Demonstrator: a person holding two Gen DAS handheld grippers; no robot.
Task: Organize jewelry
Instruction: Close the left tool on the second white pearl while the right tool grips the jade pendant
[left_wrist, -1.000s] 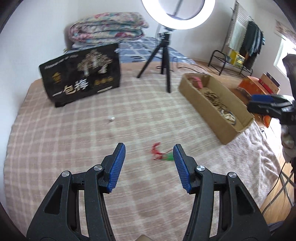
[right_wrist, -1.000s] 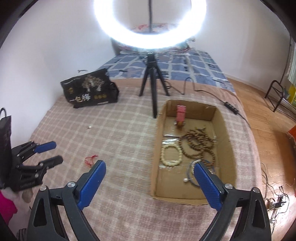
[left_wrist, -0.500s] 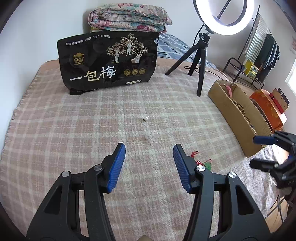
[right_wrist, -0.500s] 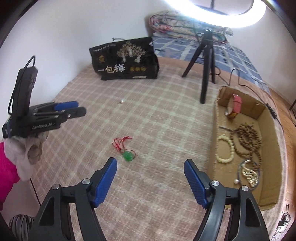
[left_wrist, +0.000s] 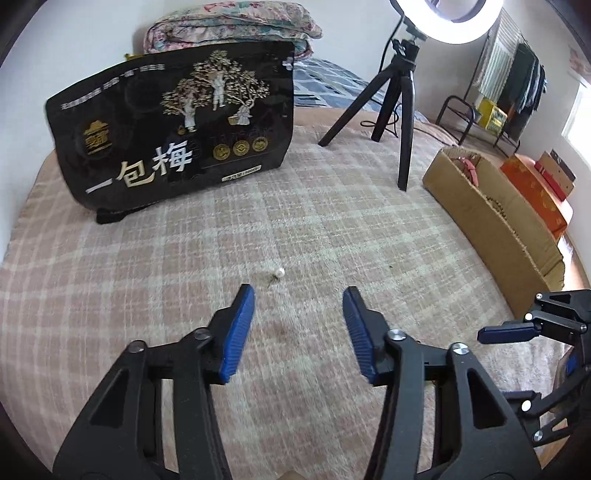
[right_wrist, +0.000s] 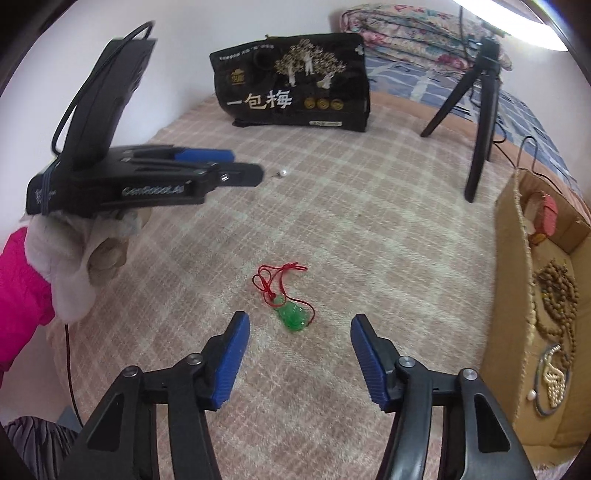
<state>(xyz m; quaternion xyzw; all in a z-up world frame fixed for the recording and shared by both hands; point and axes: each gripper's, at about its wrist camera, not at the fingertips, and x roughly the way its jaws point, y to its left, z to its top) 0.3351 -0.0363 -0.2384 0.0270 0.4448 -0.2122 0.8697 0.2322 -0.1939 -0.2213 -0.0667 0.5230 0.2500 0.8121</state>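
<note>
r claw (right_wrist: 299, 354) closing, angled down over pendant (right_wrist: 293, 315)

Black printed bag (left_wrist: 173, 136) upright on plaid blanket (left_wrist: 332, 229), tripod (left_wrist: 391, 107) nearby.

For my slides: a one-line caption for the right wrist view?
Right hand-held gripper, jaws closing, above a green pendant on a checked blanket.

Two wrist fisheyes, shared bedspread (left_wrist: 332, 236)
</note>
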